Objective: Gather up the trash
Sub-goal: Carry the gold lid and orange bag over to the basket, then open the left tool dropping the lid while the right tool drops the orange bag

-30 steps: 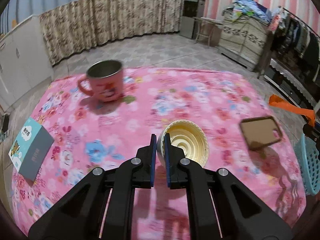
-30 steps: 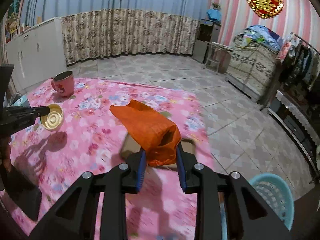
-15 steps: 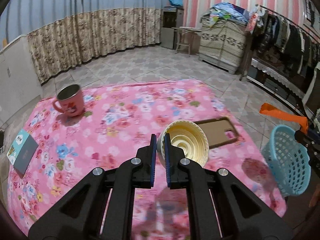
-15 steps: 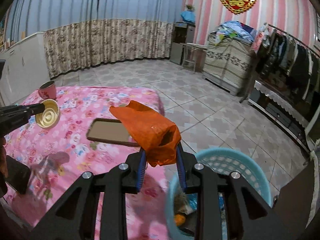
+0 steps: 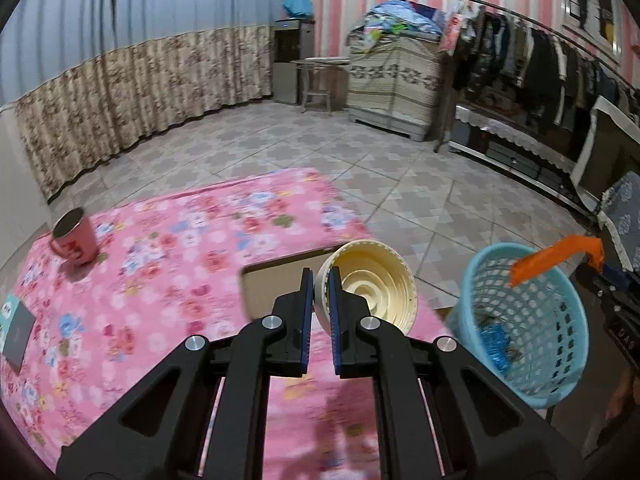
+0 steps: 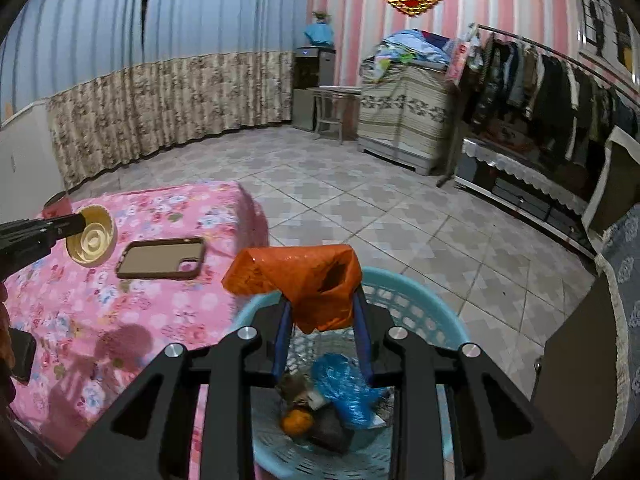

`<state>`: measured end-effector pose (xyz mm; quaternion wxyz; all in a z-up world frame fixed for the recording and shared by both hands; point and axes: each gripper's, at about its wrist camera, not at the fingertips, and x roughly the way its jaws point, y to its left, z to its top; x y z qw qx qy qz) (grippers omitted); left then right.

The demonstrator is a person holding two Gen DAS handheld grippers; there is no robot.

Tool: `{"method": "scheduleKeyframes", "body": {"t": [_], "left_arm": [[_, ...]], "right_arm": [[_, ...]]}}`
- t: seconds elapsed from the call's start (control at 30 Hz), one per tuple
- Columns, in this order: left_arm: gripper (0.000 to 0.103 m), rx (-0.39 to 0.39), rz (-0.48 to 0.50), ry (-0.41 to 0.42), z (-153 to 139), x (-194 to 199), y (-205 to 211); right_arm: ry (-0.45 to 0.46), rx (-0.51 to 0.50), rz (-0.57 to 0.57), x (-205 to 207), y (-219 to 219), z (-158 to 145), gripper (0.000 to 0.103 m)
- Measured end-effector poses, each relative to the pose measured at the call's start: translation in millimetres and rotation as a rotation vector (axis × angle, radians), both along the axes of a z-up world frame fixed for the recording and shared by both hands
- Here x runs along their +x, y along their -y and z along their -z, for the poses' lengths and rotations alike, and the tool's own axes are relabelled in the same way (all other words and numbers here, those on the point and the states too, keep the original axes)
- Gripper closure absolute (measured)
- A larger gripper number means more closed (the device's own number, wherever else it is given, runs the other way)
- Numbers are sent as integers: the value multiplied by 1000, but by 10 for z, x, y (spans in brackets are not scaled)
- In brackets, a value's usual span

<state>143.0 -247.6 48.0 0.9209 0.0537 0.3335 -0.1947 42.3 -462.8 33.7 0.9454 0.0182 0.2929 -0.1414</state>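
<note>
My left gripper (image 5: 319,280) is shut on the rim of a cream paper cup (image 5: 372,288), held above the right end of the pink floral table (image 5: 160,280). It also shows in the right wrist view (image 6: 92,236). My right gripper (image 6: 320,312) is shut on an orange plastic bag (image 6: 308,276), held over the light blue trash basket (image 6: 404,292) beside the table. The basket (image 5: 528,320) holds blue plastic and other scraps. The bag shows above the basket's rim in the left wrist view (image 5: 556,258).
A pink mug (image 5: 74,236) and a teal box (image 5: 14,324) stand at the table's left. A phone in a brown case (image 6: 162,258) lies near the table's right edge. A dark cabinet (image 6: 580,360) stands right of the basket. Tiled floor lies beyond.
Both grippers have swung right. The right gripper carried the orange bag from over the table to above the basket. The left gripper brought the cup to the table's right end.
</note>
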Motion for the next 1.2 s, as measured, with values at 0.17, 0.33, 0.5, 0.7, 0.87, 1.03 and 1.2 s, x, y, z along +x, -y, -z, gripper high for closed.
{"method": "scheduleKeyframes", "body": {"t": [0.17,0.33,0.5,0.7,0.87,1.03,1.2], "left_arm": [[97,-3,69,4,5,-90,426],[97,-6,135,-4,80,-179,828],[97,-9,196,-18,189,-264,1189],[97,-9,234,-38,336,-321,1451],[96,9,270,-47,443,-323,1593],[71,21,270,-39,475,-313,1597],[39,44,223,14,429,-330,1504]], "right_arm": [[-8,27,43,-83,265,121,75],[-18,48,81,-165,437,234,75],[-30,65,126,-247,609,343,75],[-49,87,163,-327,760,456,75],[-58,98,173,-326,805,523,75],[-65,104,177,-306,809,554,75],[-82,107,172,-234,833,585,75]]}}
